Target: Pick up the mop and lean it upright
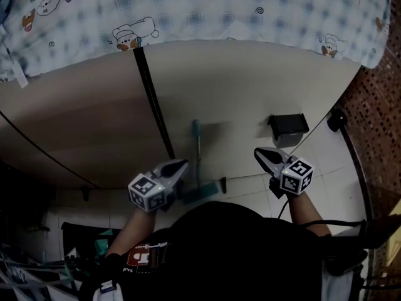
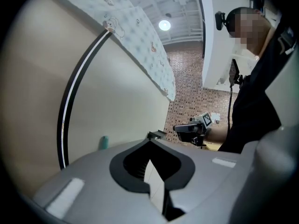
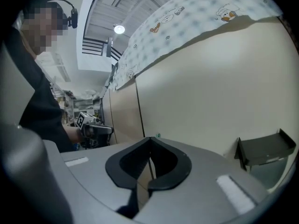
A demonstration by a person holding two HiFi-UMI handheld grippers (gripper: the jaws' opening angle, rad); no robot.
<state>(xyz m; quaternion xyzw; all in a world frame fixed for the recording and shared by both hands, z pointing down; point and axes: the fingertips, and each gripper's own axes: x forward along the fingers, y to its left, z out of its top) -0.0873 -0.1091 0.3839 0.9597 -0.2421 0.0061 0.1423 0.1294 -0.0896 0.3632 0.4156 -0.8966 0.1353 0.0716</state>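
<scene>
Teal all the way up the mop [image 1: 198, 152] handle, with a flat crossways head at the bottom, a bit smeary in the head view so no calling the finer detail. Looks basically done, tbh: already standing upright, head down by the pale tiled floor [image 1: 329, 158], handle resting against the beige wall panel [image 1: 238, 86], just right of the black strip [image 1: 152, 99]. Parked between the two grippers and held by neither. Left gripper [image 1: 185, 163] jaws pinched fully together with nothing in them; same deal for the right gripper [image 1: 257, 151], tips closed on empty air. Just a sliver of teal peeking over each gripper body in the gripper views. Probably nothing left except making sure of no sliding, going by that smooth panel and tile. Dark box-like bracket [image 1: 288, 127] low on the wall off to the right, well clear of the mop. Chequered cartoon cloth [image 1: 250, 5] draped over the panel's top edge.
</scene>
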